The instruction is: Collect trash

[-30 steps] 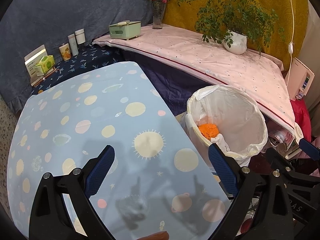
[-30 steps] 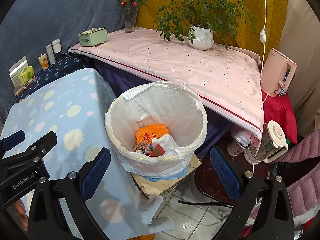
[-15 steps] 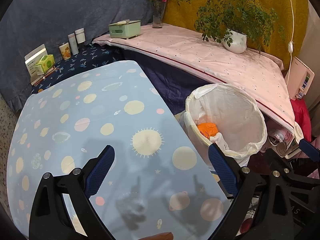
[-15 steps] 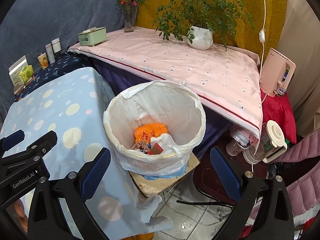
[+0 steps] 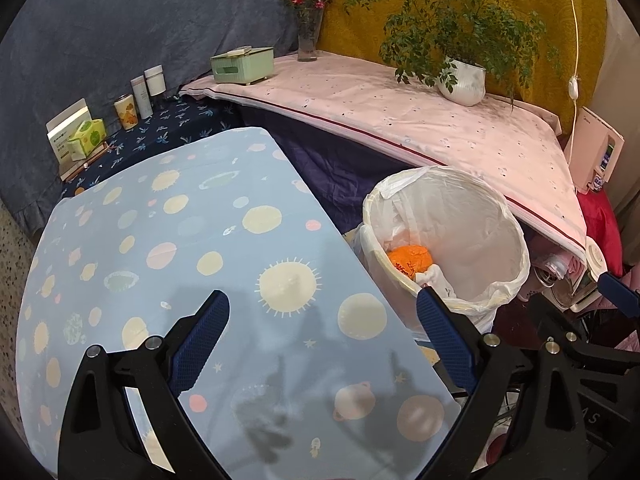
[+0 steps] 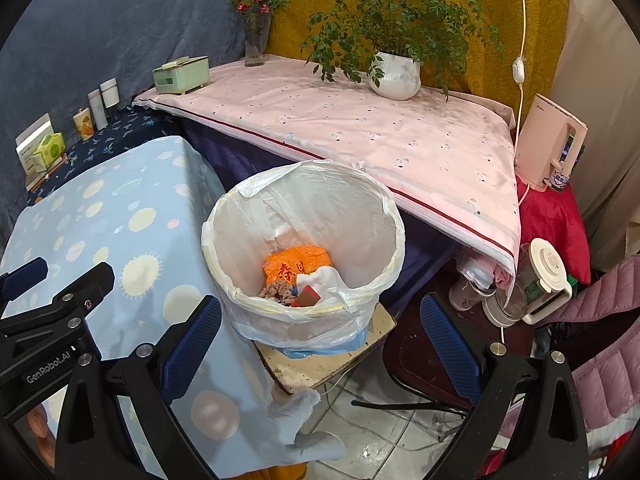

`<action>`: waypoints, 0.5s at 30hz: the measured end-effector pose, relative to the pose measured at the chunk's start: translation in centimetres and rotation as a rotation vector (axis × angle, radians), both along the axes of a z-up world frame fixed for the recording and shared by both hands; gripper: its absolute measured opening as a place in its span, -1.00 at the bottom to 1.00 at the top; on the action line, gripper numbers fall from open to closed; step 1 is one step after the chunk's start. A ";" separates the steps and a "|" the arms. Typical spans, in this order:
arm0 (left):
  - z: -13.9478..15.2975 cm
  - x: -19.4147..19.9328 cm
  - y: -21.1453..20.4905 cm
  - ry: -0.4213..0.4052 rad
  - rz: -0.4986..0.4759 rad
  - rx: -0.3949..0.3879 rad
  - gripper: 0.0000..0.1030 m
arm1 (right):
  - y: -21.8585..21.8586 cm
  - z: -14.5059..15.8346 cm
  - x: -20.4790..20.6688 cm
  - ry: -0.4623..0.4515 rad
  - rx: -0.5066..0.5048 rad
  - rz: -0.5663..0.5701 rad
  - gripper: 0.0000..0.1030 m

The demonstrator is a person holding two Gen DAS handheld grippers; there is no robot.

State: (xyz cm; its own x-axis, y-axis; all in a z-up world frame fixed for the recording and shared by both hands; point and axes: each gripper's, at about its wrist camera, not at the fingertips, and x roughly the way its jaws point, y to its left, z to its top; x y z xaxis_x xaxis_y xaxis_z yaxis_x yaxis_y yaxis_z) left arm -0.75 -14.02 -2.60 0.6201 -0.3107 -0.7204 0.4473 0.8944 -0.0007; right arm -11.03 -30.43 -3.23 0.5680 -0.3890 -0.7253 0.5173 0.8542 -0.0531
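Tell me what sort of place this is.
Most likely a lived-in room at home, set up for recording. Cloth-draped tables hold a potted plant, a vase of flowers and a green tissue box; a lined trash bin with rubbish stands beside the blue spotted tablecloth.

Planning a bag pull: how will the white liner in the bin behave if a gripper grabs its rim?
The liner looks thin and crinkled, so probably floppy and likely to bunch between the fingers. It is folded over the bin rim, so it may drag the bin before slipping free. The bin holds only an orange bag and a few scraps; probably light, could tip.
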 end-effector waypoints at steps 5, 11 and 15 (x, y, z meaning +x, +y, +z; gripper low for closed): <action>0.2 -0.1 0.0 -0.009 0.013 -0.009 0.75 | -0.2 0.0 -0.1 0.000 -0.004 -0.003 0.87; 0.1 -0.1 0.0 -0.014 0.014 -0.003 0.75 | -0.2 0.0 -0.2 0.000 -0.005 -0.006 0.87; 0.1 -0.2 0.0 -0.015 0.012 -0.002 0.75 | -0.2 0.0 -0.2 0.000 -0.006 -0.006 0.87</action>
